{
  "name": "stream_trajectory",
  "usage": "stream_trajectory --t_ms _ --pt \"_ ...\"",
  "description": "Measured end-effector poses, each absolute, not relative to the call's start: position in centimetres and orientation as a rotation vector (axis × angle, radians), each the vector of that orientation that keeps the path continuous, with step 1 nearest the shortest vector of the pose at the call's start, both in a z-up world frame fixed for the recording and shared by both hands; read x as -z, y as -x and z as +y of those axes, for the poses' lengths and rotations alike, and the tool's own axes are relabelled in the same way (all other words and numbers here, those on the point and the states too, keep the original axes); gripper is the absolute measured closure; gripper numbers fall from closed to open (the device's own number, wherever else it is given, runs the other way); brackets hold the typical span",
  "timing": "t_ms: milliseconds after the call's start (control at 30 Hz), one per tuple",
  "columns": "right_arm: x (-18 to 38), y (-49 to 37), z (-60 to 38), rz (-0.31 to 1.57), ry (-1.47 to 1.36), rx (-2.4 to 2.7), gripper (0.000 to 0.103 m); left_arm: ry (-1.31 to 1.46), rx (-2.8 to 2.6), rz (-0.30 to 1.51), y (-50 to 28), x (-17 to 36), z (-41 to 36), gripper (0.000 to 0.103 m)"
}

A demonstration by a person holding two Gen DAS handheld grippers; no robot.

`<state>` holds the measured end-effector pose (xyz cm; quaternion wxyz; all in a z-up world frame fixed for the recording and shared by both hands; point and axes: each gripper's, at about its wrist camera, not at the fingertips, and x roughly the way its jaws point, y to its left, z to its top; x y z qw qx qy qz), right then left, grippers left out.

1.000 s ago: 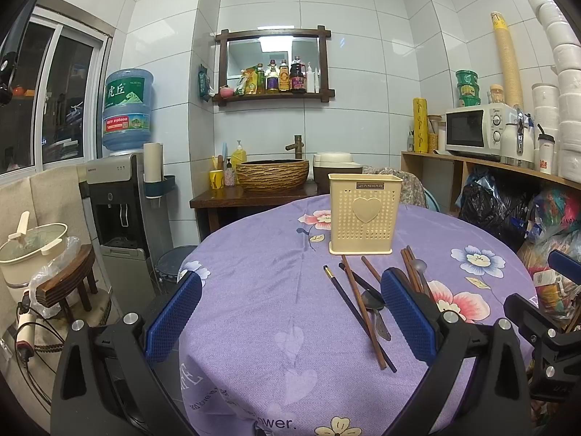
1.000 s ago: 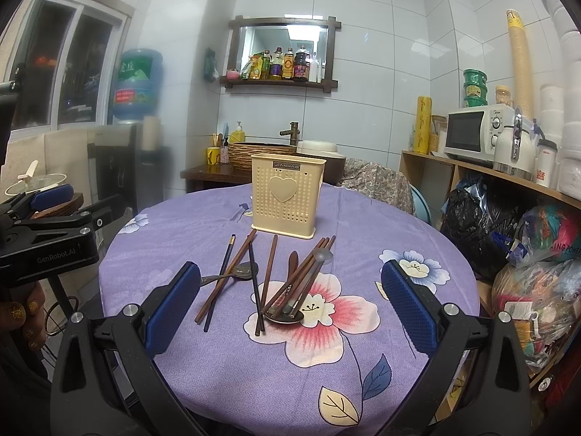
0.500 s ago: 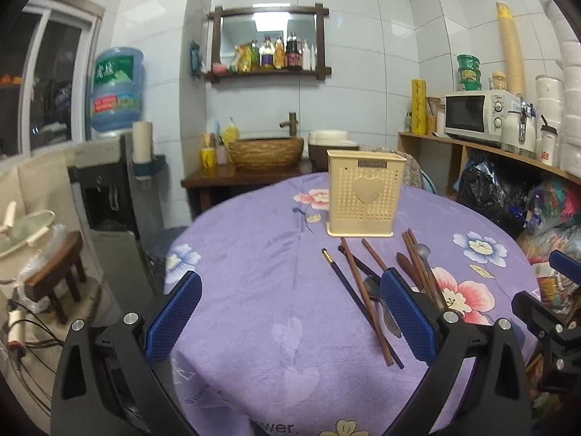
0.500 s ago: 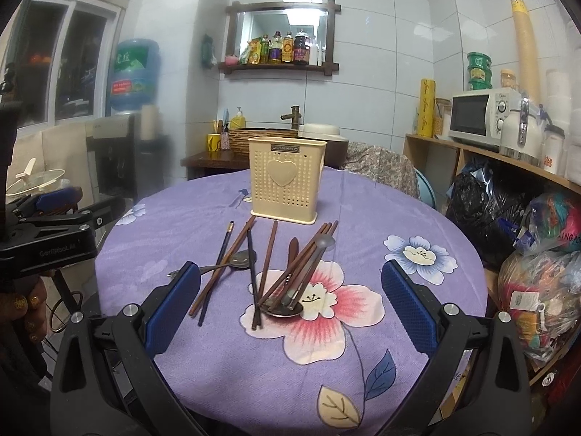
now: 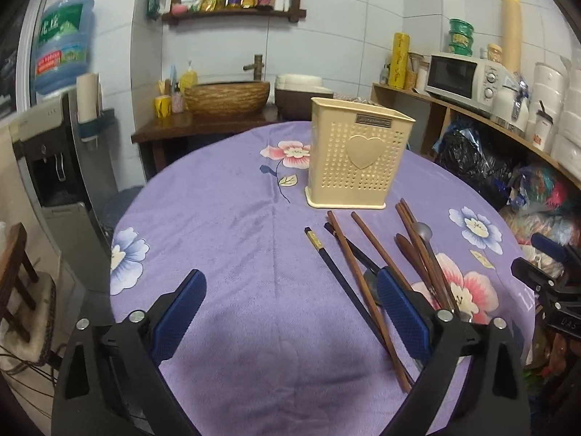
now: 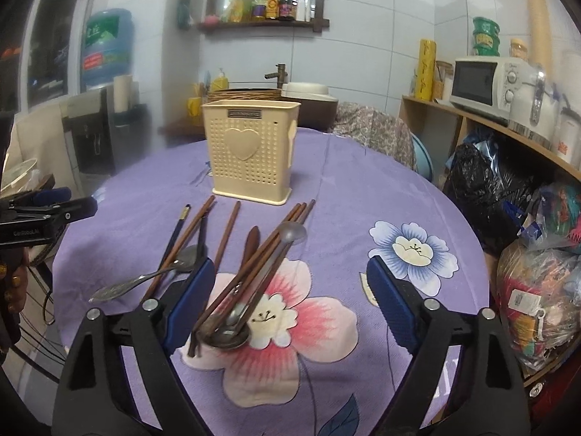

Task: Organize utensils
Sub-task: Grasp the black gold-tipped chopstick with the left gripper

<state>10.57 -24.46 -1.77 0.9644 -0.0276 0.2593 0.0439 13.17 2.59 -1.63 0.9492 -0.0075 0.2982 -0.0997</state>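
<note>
From the left wrist view, the left gripper hangs over bare purple tablecloth, its jaws spread wide and just narrowing a little, with nothing between them. The loose chopsticks lie fanned out to its right, one brown stick passing behind the right pad, and the cream utensil holder stands upright on the far side of them. To pick well from here, this gripper should shift right until a single stick lies squarely between the pads before closing.

From the right wrist view, the right gripper has jaws also apart and just closing somewhat; a bundle of brown chopsticks and a steel spoon lies between them, not yet pinched. The pile is crossed and stacked, so closing here would probably catch several pieces; better to settle on one stick and grip it near the middle. A second spoon lies left of the pile, though its far end may be tucked under the sticks. The holder waits beyond, apparently empty.
</note>
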Motion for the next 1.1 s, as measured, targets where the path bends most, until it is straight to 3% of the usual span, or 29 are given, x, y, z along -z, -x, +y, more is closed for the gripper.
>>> stream_trajectory --t_ms 233,533,900,1100 --pt "2.6 -14.9 -25.7 0.633 -0.014 -0.101 0.040 0.077 0.252 0.743 -17.3 2.2 2.5 0.041" --pt "2.5 -17.6 -23.4 0.664 0.016 -0.190 0.062 0.103 0.303 0.897 -20.8 4.7 0.5 0.065" --pt "2.7 -17.7 -22.8 0.673 0.012 -0.225 0.066 0.102 0.298 1.012 -24.5 6.4 -1.3 0.082" --pt "3.1 -17.5 -22.9 0.679 0.010 -0.229 0.066 0.083 0.284 1.028 -25.3 6.9 -2.4 0.083"
